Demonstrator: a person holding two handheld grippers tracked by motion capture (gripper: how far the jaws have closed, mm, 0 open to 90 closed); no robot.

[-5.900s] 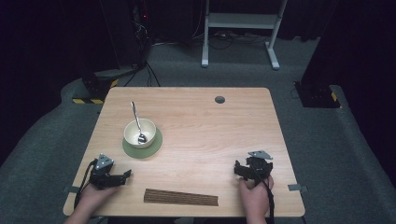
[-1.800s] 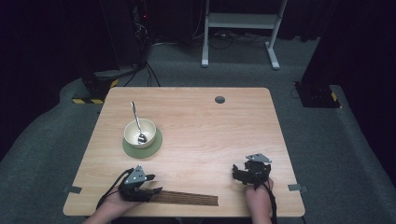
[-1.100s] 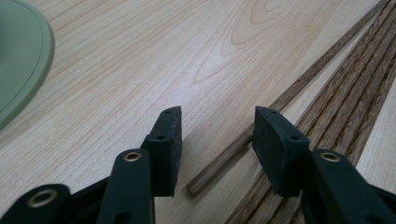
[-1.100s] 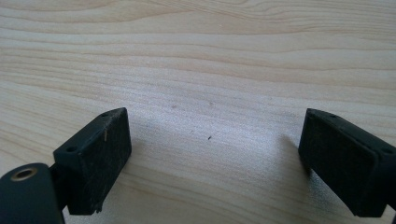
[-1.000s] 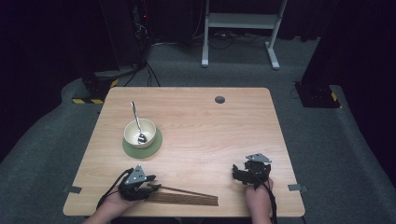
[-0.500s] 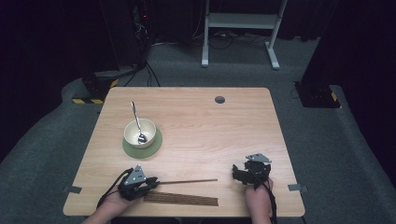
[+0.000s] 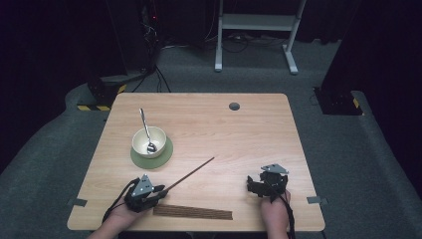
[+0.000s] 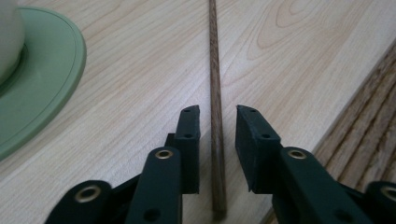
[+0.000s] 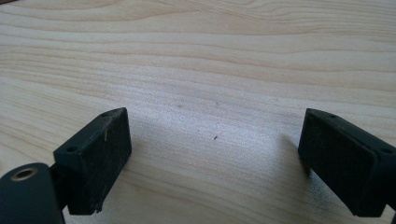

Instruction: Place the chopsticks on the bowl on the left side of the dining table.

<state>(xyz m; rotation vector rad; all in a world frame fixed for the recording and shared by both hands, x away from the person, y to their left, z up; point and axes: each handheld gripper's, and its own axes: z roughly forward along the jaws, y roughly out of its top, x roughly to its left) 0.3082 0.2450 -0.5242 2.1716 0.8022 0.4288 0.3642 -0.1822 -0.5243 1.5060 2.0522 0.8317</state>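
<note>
Straddling a chopstick point(image 8: 215, 93), left fingers point(image 8: 189, 140) narrowly apart | right fingers point(image 9: 95, 154) wide apart

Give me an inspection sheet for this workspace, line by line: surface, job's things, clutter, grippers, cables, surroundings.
Surface: light wooden table, round hole near far edge.
Job's things: single stick lying between the left jaws, gaps on both sides; bundle of sticks at near edge; bowl with spoon on green saucer.
Clutter: nothing seen.
Grippers: left gripper slightly open around the stick; right gripper wide open over bare wood.
Cables: one trails from each gripper.
Surroundings: dark room, grey carpet, white frame behind.
</note>
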